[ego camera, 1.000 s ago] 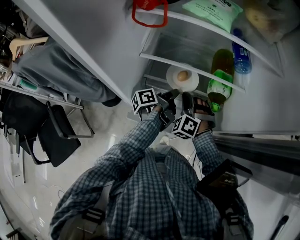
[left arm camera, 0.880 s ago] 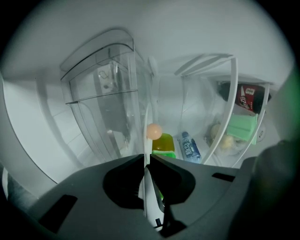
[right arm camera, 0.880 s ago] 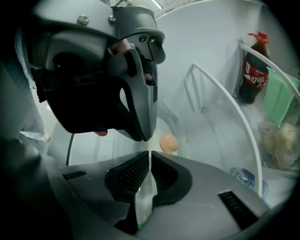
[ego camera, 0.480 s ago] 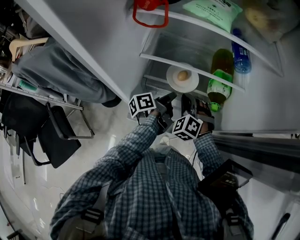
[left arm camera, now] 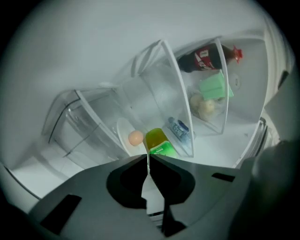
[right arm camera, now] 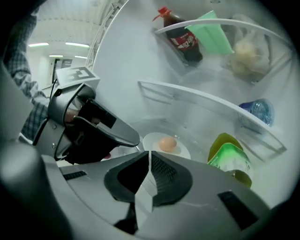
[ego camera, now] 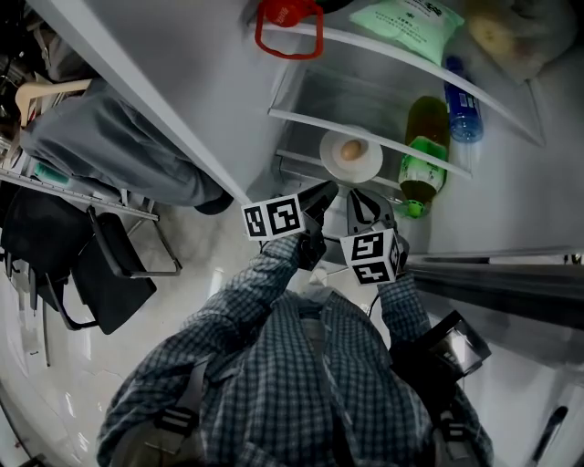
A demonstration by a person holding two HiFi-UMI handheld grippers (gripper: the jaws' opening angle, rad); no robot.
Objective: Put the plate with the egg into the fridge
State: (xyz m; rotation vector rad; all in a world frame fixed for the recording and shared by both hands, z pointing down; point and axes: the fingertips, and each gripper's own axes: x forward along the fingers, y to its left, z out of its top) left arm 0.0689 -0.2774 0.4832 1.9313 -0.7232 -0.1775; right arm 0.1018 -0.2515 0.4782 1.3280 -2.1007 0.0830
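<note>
Plate (ego camera: 351, 157) sits flat on a glass shelf (ego camera: 306, 117) inside the fridge (ego camera: 365, 87), egg (ego camera: 350, 148) on its middle. Flat and well in from the shelf edge, likely so the egg won't roll and the door clears it.

Left gripper (ego camera: 321, 195) hangs just in front of the plate, not touching. Jaws pressed together, nothing between them, per the left gripper view. Right gripper (ego camera: 361, 206) is beside it, also in front of the plate and apart from it, jaws closed and empty. Neither tool holds the plate, so placing looks done; shutting the fridge is probably what's left.

Contents:
- Green bottle (ego camera: 422, 150) just right of the plate, on the same shelf level.
- Blue-capped bottle (ego camera: 461, 105) further right of the plate, past the green one.
- Shelf above the plate holds a cola bottle (right arm camera: 183, 40), a green packet (ego camera: 411, 18) and a pale bag (right arm camera: 246, 56); what's in the bag can't be told.
- Clear bin (left arm camera: 89, 131) below the plate; nothing readable inside.
</note>
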